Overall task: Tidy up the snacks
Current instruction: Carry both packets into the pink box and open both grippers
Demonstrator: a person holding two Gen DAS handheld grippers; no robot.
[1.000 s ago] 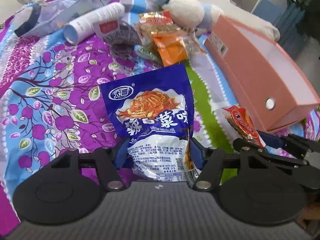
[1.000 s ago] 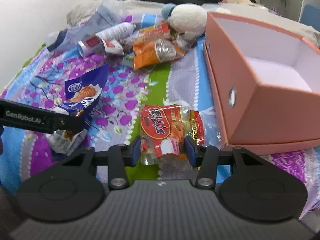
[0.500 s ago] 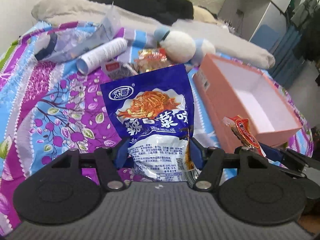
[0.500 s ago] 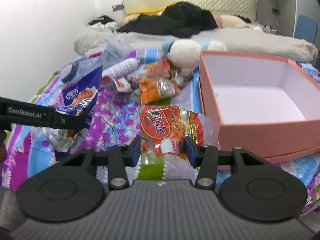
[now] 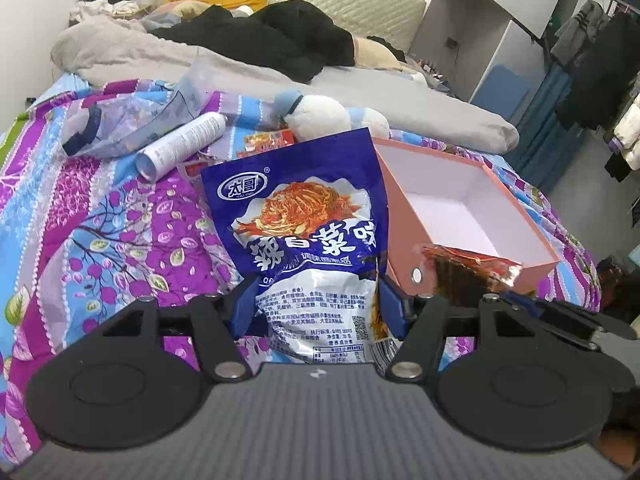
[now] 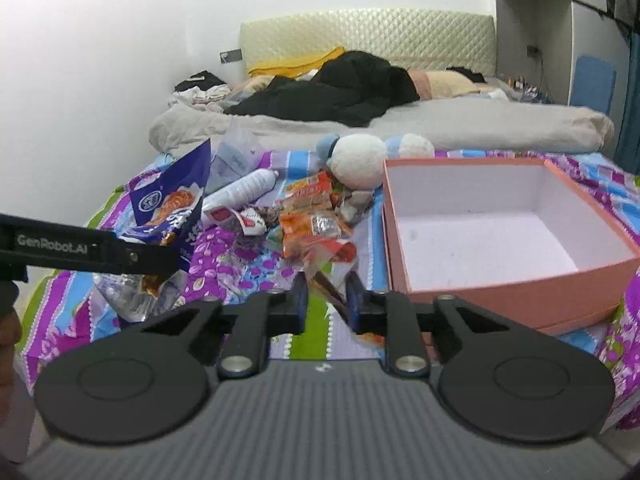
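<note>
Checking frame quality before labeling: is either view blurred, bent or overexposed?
Left wrist: sharp; print on the blue packet is legible, fisheye curves the edges. Right wrist: softer, wall washed out top left, the red packet between the fingers smeared.

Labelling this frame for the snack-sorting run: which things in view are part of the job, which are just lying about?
Job:
- blue packet, held by left gripper
- red packet, held by right gripper
- pink box
- loose snack pile

Lying about:
- plush toy
- white tube
- clear plastic bag
- black clothes
- grey blanket
</note>
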